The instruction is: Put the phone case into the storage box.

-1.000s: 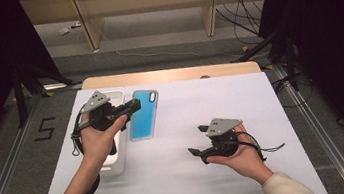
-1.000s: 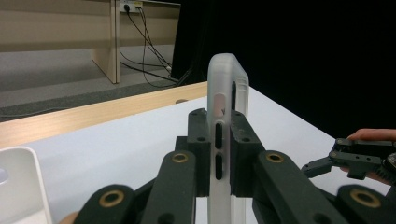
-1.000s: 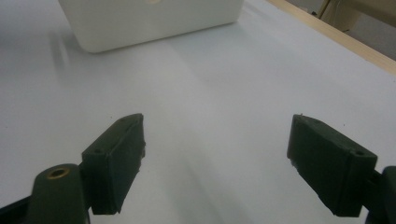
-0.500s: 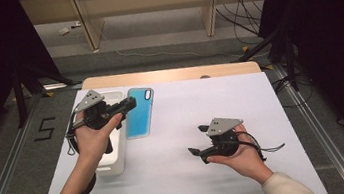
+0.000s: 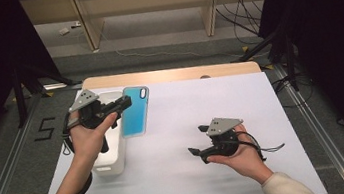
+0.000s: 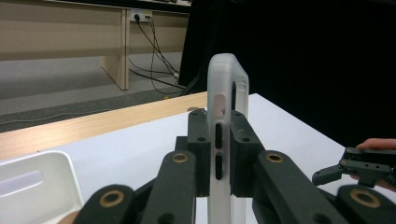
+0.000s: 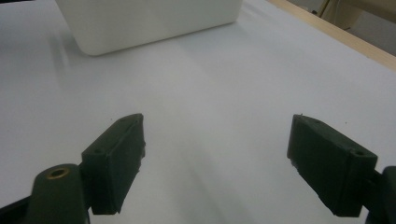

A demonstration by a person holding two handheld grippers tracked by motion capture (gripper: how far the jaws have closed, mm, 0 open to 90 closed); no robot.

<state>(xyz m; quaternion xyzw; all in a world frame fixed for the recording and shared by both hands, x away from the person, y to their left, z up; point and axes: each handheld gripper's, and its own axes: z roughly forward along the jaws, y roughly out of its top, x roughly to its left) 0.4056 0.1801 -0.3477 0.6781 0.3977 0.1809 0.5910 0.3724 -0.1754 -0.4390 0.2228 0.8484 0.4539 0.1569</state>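
Jaws of the left gripper [image 6: 219,154] pinch the phone case [image 6: 227,121] by its long edges, the two black pads pressed flat against its frosted sides where the button slots sit. From the high view, that left gripper [image 5: 123,103] holds the phone case [image 5: 136,113] just to the right of the white box [image 5: 112,160], its blue face turned up toward the camera and its camera cutout at the far end. Whether the case touches the sheet or hangs above it, I cannot tell.

Jaws of the right gripper [image 7: 215,163] stand spread wide, nothing between them, with bare white sheet under them and the white box [image 7: 154,23] ahead. In the high view the right gripper [image 5: 198,153] lies in an upturned hand well to the right of the box, jaws aimed back toward it.

A white sheet [image 5: 203,123] covers the table, and a strip of pale wood [image 5: 172,75] shows along the edge beyond the box. The box stands at the sheet's left margin, partly under the left forearm.

Grey floor surrounds the table, with a number five [image 5: 45,128] marked on it left of the box. Metal rails run along both sides. Beyond the box stand the legs of a wooden bench [image 5: 87,22] and loose cables [image 5: 234,13], with dark curtains at either side.
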